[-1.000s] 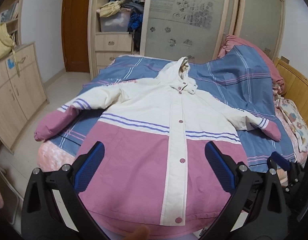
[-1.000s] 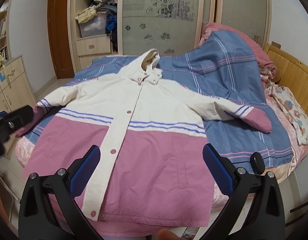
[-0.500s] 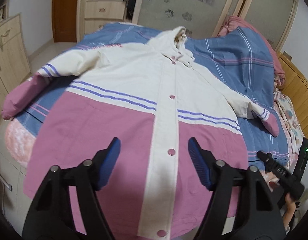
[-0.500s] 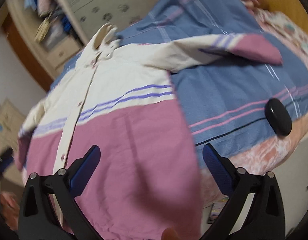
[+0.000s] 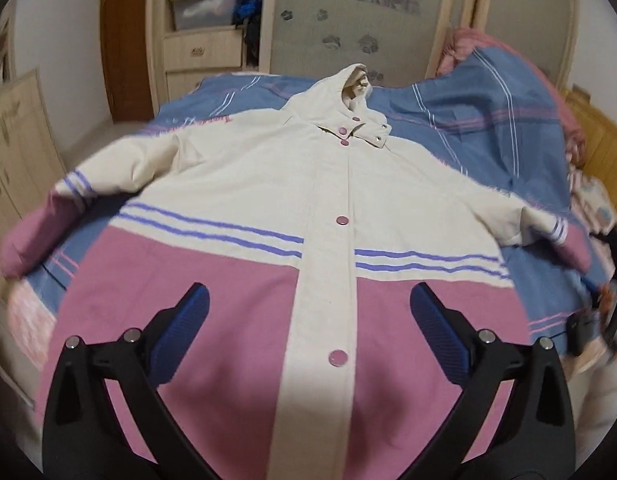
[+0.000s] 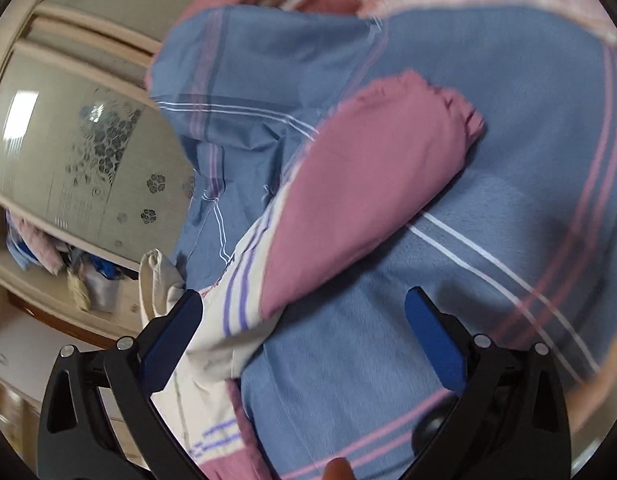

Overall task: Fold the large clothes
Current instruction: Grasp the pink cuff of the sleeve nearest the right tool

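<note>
A hooded jacket (image 5: 268, 184), cream above and pink below with purple stripes, lies front up and snapped closed on the bed. My left gripper (image 5: 308, 292) hovers over its pink lower front. Its jaws are opening and nothing is between them. Its left sleeve (image 5: 40, 232) hangs off the bed's left edge. In the right wrist view the picture is rolled. There my right gripper (image 6: 303, 294) is open just above the right sleeve's pink cuff (image 6: 368, 184), which lies on the blue blanket (image 6: 488, 160). The cuff's striped cream part lies between the fingers, not gripped.
A wardrobe with frosted sliding doors (image 5: 368, 12) and open shelves over drawers (image 5: 204, 52) stands behind the bed. A low cabinet (image 5: 16, 140) is at the left, a wooden headboard (image 5: 600, 140) at the right. The bunched blue blanket (image 5: 488, 112) rises beyond the hood.
My left gripper came lower and closer over the jacket; its jaws narrowed, then widened again. My right gripper swung right along the bed and rolled, ending over the right cuff.
</note>
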Demonstrator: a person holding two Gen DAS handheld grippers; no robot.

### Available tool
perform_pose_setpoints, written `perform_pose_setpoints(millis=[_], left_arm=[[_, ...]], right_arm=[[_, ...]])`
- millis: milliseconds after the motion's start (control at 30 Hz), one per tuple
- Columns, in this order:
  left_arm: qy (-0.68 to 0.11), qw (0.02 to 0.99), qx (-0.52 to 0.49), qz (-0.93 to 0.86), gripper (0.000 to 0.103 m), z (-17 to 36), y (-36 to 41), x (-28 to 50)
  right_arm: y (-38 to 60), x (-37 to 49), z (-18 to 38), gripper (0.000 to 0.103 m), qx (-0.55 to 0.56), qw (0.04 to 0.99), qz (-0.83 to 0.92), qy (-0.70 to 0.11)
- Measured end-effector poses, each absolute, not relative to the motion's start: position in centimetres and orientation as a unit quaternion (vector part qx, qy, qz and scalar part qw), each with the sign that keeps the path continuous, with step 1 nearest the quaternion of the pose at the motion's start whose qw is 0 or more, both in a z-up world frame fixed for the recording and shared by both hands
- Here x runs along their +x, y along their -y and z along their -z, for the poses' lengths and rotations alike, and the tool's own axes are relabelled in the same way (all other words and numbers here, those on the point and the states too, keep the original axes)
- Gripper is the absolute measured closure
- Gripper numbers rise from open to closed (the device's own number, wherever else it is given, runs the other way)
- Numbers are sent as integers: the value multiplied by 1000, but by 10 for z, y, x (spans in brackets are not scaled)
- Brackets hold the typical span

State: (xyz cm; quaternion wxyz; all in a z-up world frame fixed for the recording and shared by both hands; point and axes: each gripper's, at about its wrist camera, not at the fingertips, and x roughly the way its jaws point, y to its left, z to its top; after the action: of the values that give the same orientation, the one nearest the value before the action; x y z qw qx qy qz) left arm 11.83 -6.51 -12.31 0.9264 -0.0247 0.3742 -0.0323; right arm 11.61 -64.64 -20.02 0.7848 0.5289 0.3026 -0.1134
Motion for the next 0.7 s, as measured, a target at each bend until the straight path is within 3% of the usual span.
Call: perform_pose_setpoints(millis=[33, 100, 200, 267, 400, 433, 467, 500, 600, 700], left_arm=[[-376, 926, -18, 36, 2, 123, 67, 119], [-381, 923, -20, 51, 2, 124, 71, 123], [-383, 921, -34, 61, 2, 126, 70, 128], [-377, 923, -56, 57, 2, 127, 66, 130], [-380, 915, -127, 40, 2, 133, 49, 135], [-397, 907, -132, 42, 2, 138, 47, 140], [-409, 902, -128, 46, 2, 141, 48, 143], [-416, 901, -117, 45, 2, 144, 50, 145], [-398, 915, -65, 27, 2, 146, 61, 142], [-425, 901, -46, 80, 2, 149, 76, 146]], right_arm=[[652, 123, 206, 6, 533, 779, 116, -308], [662, 146, 214, 60, 515, 777, 112, -344], [675, 170, 197, 78, 442, 809, 149, -357], [685, 167, 171, 81, 410, 845, 156, -305], [705, 135, 119, 78, 319, 902, 232, -173], [712, 129, 119, 72, 319, 895, 256, -176], [721, 119, 124, 47, 344, 881, 270, -180], [726, 107, 131, 29, 383, 871, 257, -168], [725, 92, 148, 13, 425, 860, 199, -201], [722, 91, 167, 9, 448, 843, 155, -255]])
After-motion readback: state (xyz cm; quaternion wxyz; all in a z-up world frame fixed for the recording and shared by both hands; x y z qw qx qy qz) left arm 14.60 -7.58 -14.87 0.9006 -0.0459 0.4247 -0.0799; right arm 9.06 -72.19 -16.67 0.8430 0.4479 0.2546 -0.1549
